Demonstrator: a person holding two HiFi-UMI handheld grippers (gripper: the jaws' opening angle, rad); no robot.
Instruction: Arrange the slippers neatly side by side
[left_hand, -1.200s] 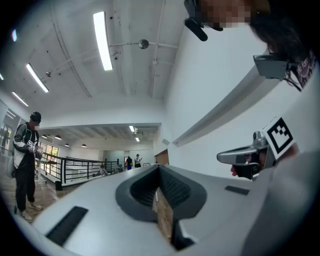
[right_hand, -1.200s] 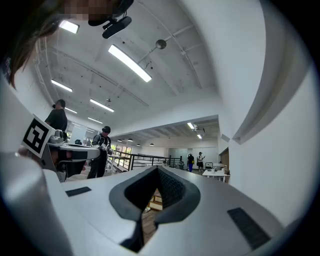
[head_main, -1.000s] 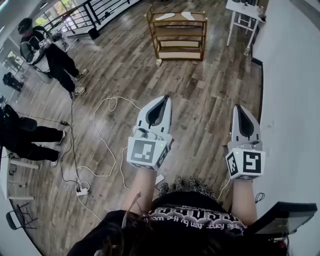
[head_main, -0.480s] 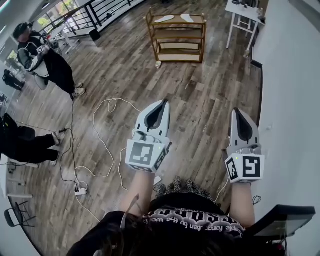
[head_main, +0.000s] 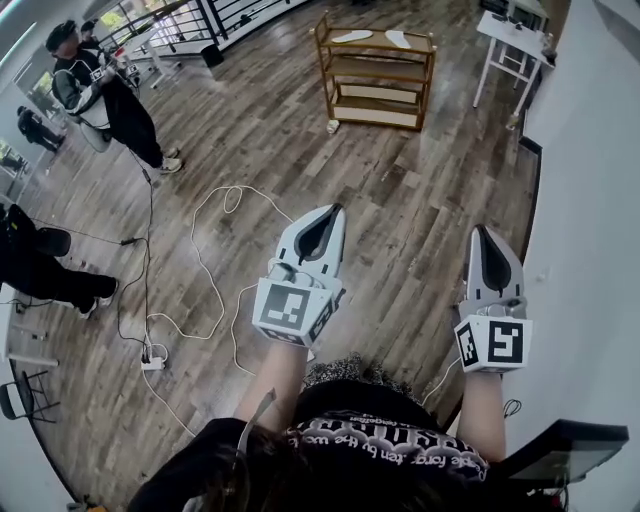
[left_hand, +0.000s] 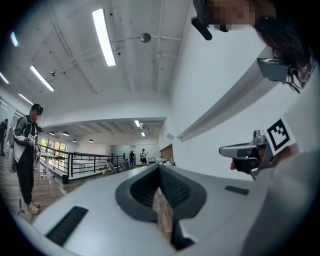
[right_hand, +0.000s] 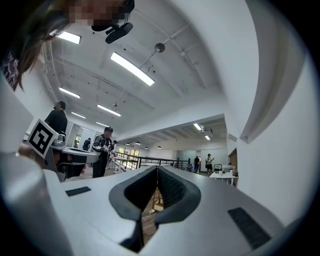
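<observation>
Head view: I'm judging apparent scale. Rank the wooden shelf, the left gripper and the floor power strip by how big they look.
1. Wooden shelf and left gripper: about alike. The gripper's nearness to the camera inflates it, so there is no ranking between them.
2. Power strip: clearly smallest.

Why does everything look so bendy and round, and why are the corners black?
Head view: the wide lens bows the wooden floor and the wall, yet things stay sharp. Left gripper view: black corners ring a round picture, and the ceiling light glares white. Right gripper view: the same round frame, and the close right tool looks huge.
</observation>
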